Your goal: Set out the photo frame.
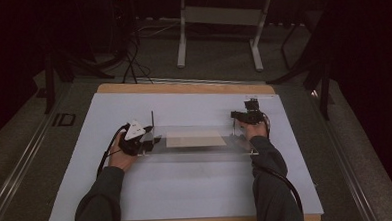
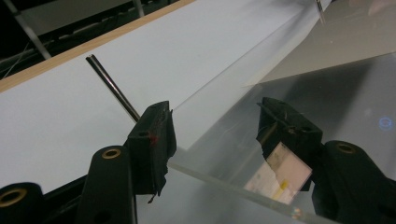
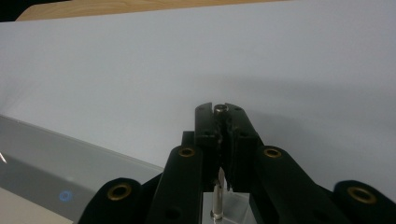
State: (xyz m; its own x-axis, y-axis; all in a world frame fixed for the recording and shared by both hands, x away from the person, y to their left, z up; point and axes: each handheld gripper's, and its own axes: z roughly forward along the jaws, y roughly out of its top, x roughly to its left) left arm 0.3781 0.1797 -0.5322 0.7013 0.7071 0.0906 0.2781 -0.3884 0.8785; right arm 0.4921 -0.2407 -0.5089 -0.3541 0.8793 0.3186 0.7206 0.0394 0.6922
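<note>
A: Showing two hand-held tongs working at the ends of a clear acrylic plate (image 1: 195, 149) that lies on the white sheet covering the wooden counter (image 1: 183, 87). What does each grip?

B: Right tongs (image 3: 223, 110), at the plate's right end: jaws all but shut on a thin upright metal pin (image 3: 217, 196), whose rounded tip shows between the jaw tips in the right gripper view. Left tongs (image 2: 212, 122), at the plate's left end: jaws parted, one above and one seen through the plate, straddling its near-left edge without visibly pinching it.

A: And the other rod?

B: A second thin metal rod (image 2: 112, 88) stands just beyond the left tongs, beside one jaw; whether it touches that jaw cannot be told. In the high view it rises just past the plate's left end.

A: What lies in the middle?

B: A pale beige rectangular card (image 1: 194, 138), flat at the plate's centre; above or under the plate cannot be told.

A: How far along is the work?

B: Judged early to midway: the plate sits between two pins and the right pin is held, but the left side is ungrasped. What remains appears to be closing on the left and moving the assembly.
</note>
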